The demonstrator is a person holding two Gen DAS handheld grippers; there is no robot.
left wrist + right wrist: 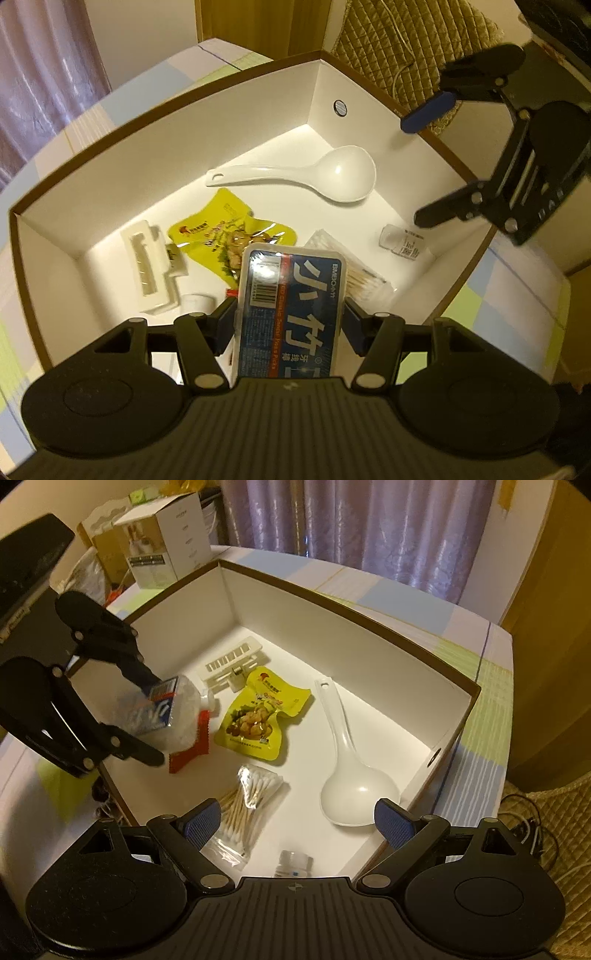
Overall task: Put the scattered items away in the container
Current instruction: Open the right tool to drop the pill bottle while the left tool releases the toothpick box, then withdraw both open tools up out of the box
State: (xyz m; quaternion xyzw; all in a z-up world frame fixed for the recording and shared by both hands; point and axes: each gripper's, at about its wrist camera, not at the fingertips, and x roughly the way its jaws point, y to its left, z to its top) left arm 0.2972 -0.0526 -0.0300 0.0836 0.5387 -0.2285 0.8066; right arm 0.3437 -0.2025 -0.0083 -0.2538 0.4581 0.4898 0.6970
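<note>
- Over the box [147,122], the left claw [290,314] is clamped on a floss case [291,306], pads on its two long edges, case sticking out forward above the stuff already inside.
- Right claw [299,823] hangs at the other side of the box, jaws wide apart, nothing between them.
- My guess on the case: thin clear plastic, light, stiff but a bit slick. Squeezing the long edges looks right to me; hold it by the flat faces and it could flex or pop open. Dropping it from there should be harmless.
- Readable print: "BMBO" along the top, big white Chinese characters "小竹" on blue, a line ending "Small Floss Picks" (first word too blurry for me), plus a barcode.
- Already lying in the box: a white spoon [351,768], hard and smooth; a yellow pouch [260,716] with a food photo, soft and crinkly, text too small to read; a bag of swabs [247,797], floppy; a white rack [232,661]; a small bottle [293,862] with a label I can't make out; a red packet [192,746] partly hidden behind the case.
- Box sits on a pastel checked tabletop [487,709]. I can't spot anything still loose on it, so this may be one of the last items.
- Carton [166,542] behind the box has print, unreadable from here.
</note>
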